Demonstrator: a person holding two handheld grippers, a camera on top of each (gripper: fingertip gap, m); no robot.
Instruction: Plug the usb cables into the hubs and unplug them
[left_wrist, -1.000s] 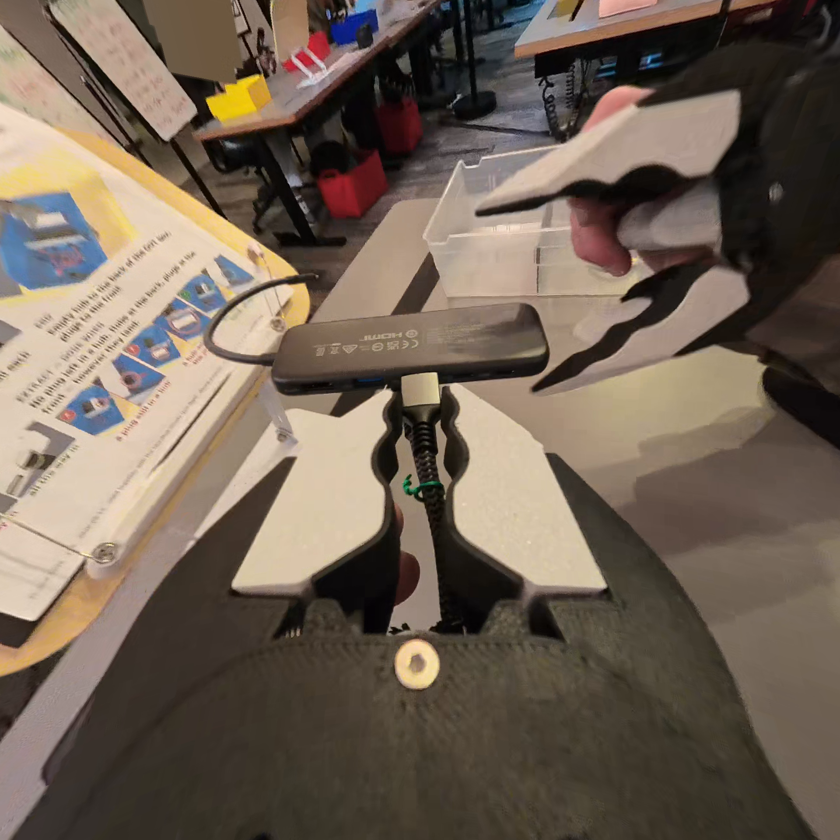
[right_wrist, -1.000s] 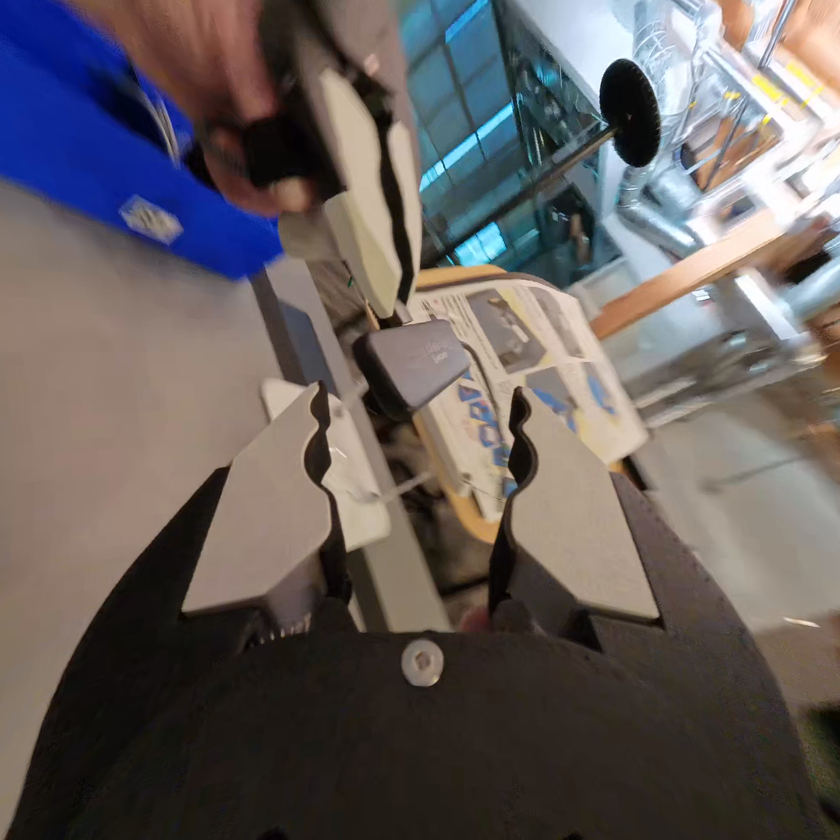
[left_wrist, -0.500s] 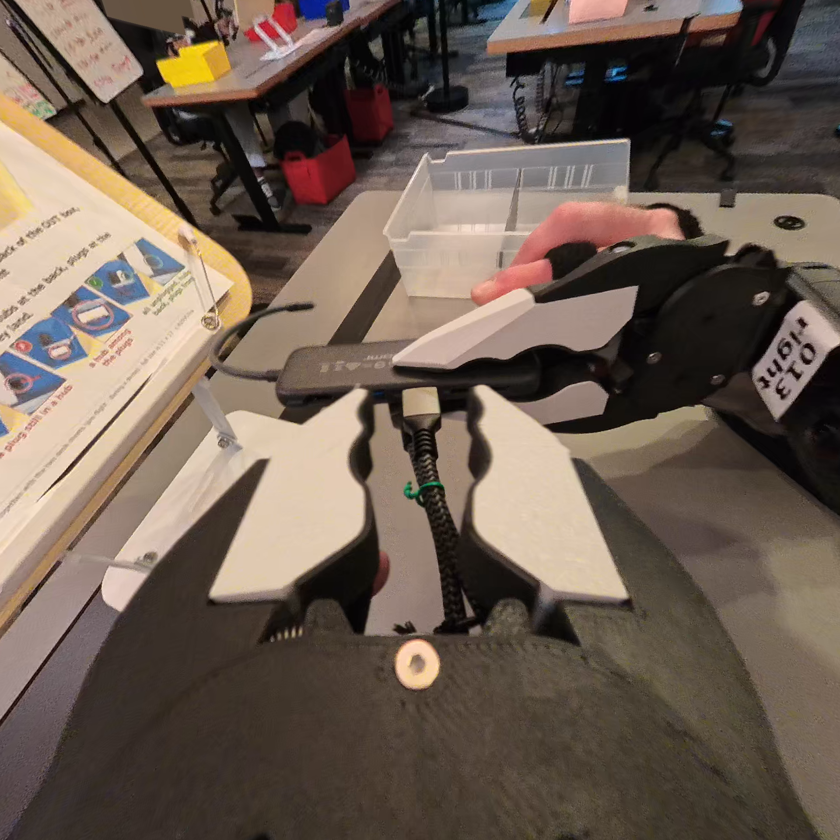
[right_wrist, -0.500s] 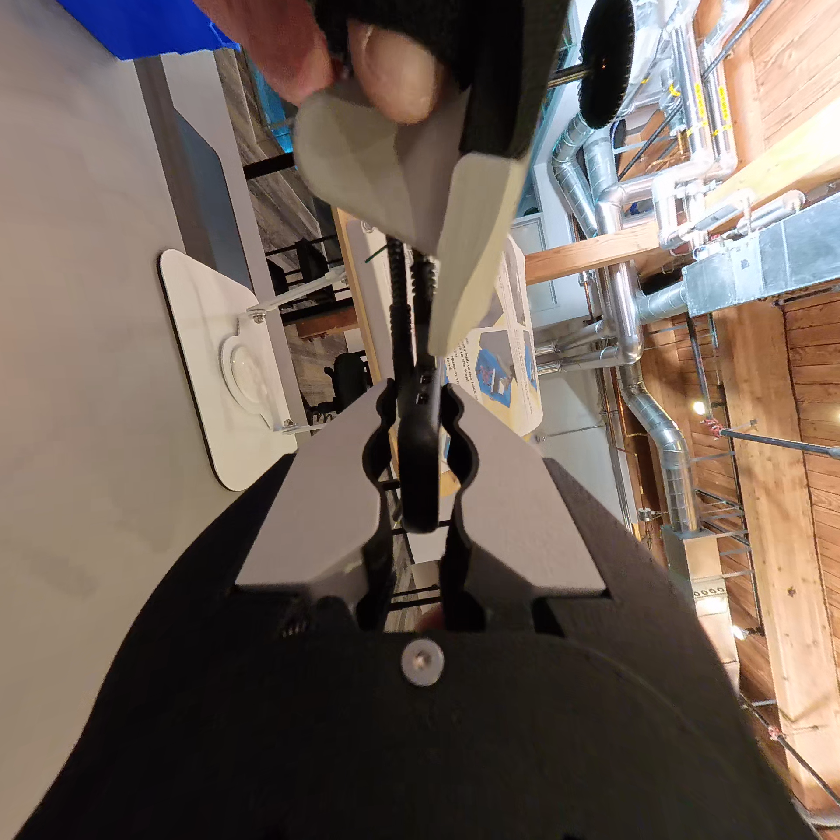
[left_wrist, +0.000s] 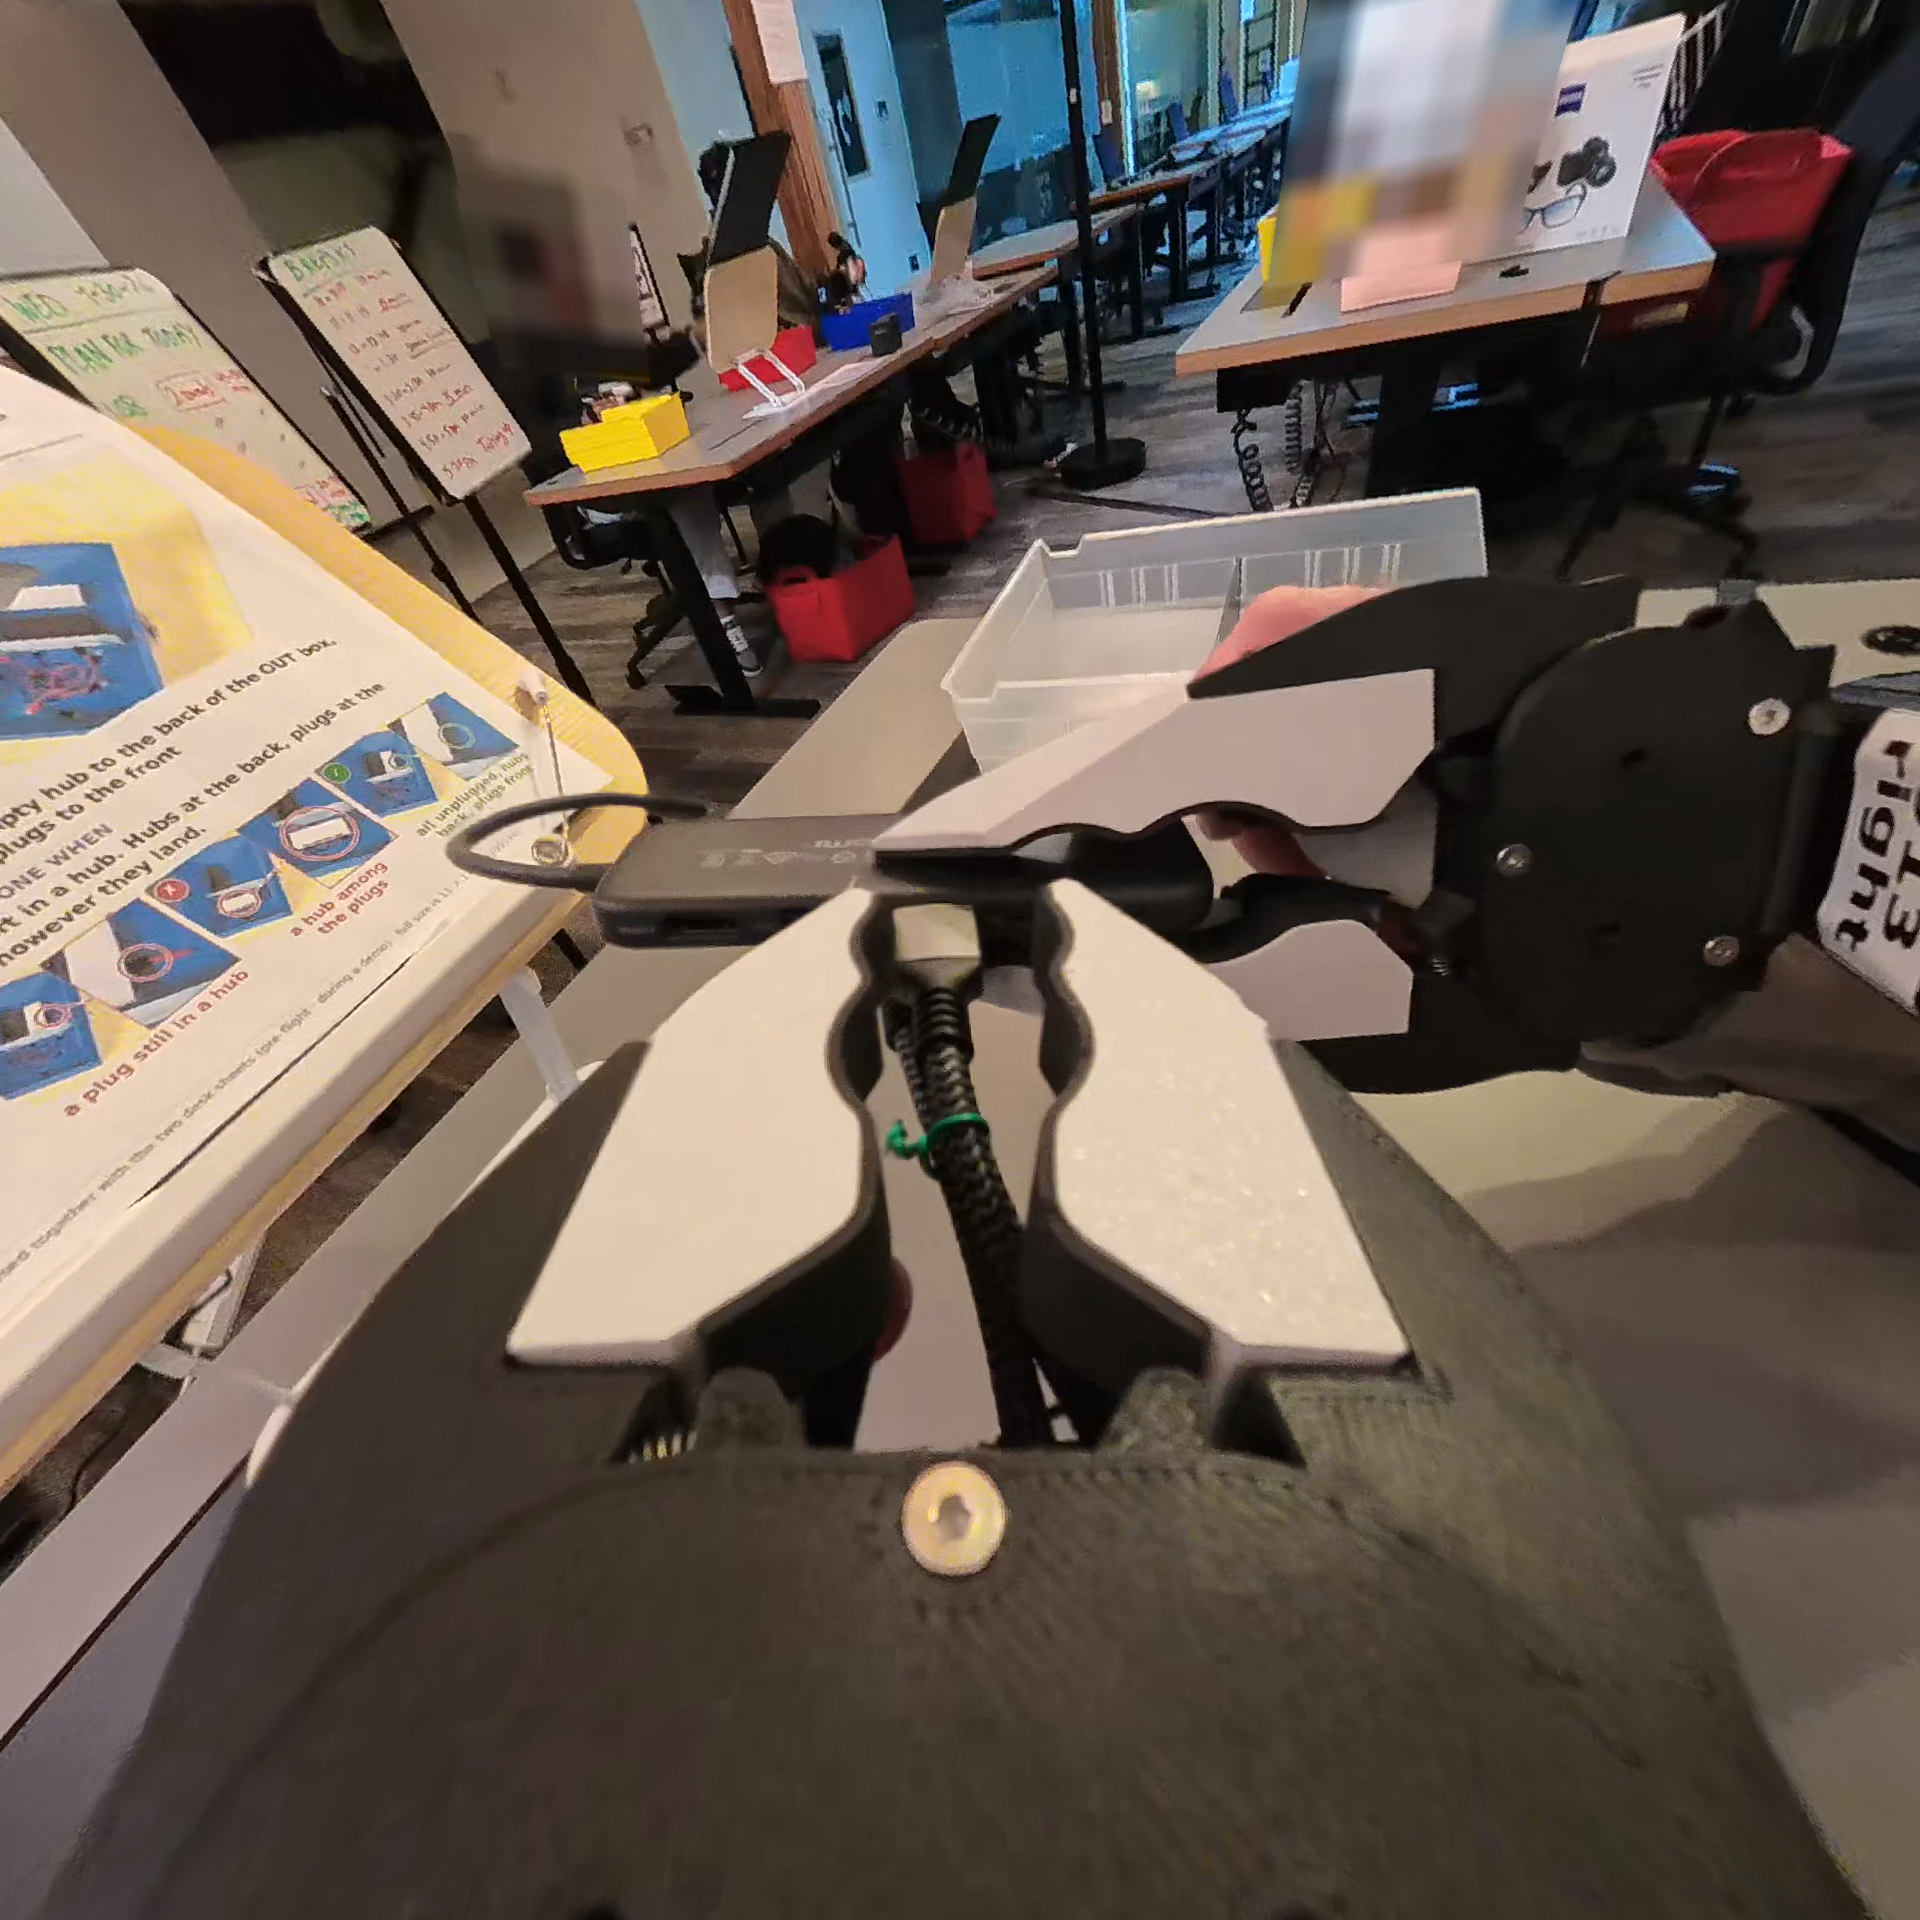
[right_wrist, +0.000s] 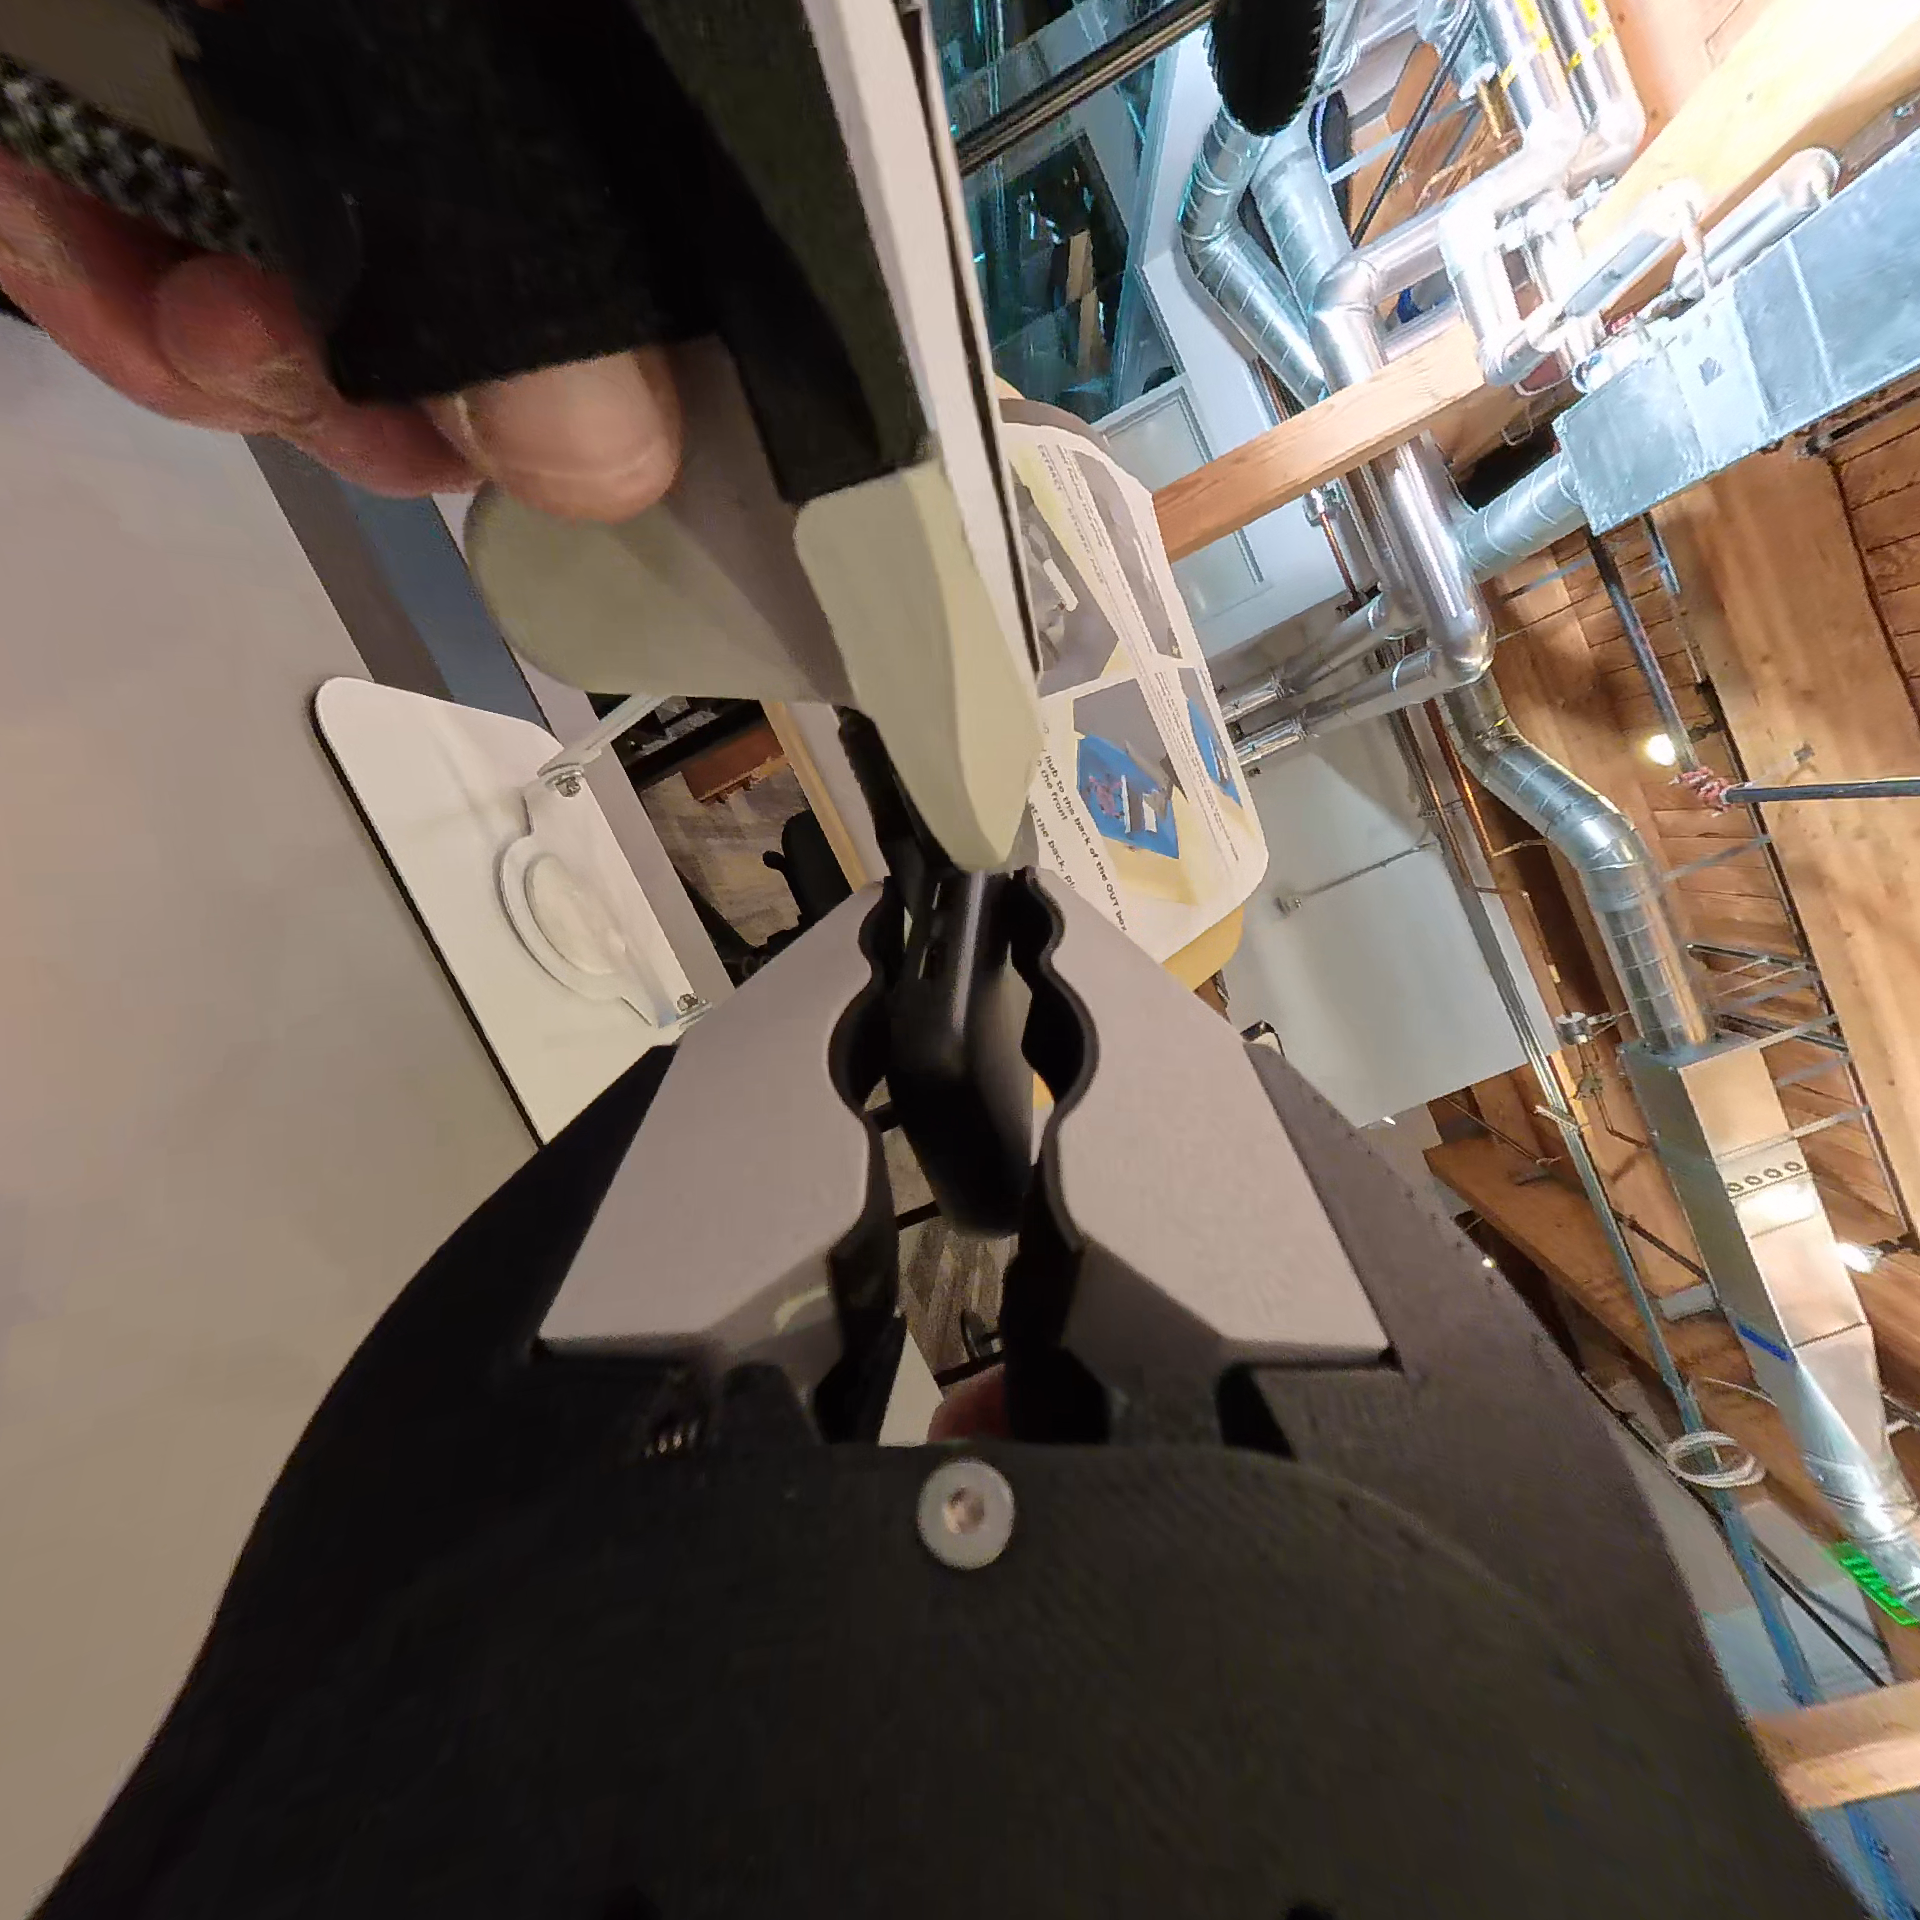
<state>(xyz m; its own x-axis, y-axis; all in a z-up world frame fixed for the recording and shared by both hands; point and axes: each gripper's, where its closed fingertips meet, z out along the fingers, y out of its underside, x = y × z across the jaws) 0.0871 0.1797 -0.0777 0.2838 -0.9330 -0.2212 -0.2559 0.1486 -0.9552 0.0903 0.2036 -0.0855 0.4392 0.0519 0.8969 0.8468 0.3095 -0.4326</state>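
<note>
1 dark hub (left_wrist: 790, 878), 1 braided cable (left_wrist: 961, 1132), 2 grippers: left (left_wrist: 951, 935), right (right_wrist: 951, 935). 1 clear bin (left_wrist: 1039, 665) upper center, 1 instruction sheet (left_wrist: 208, 831) at left, 2 whiteboards (left_wrist: 405, 353) upper left.

We can't see the plug-to-port joint: the left gripper (left_wrist: 951, 914) fingertips cover it, and the right gripper (left_wrist: 883, 847) upper finger hides most of the hub (left_wrist: 727, 862) top. In the right wrist view the hub (right_wrist: 961, 1122) shows edge-on only, ports unseen. The braided cable (left_wrist: 966, 1174) drops behind the gripper body, far end hidden. The instruction sheet (left_wrist: 156, 831) is cut by the left edge. Mosaic patch on rear desk, contents unknown.
</note>
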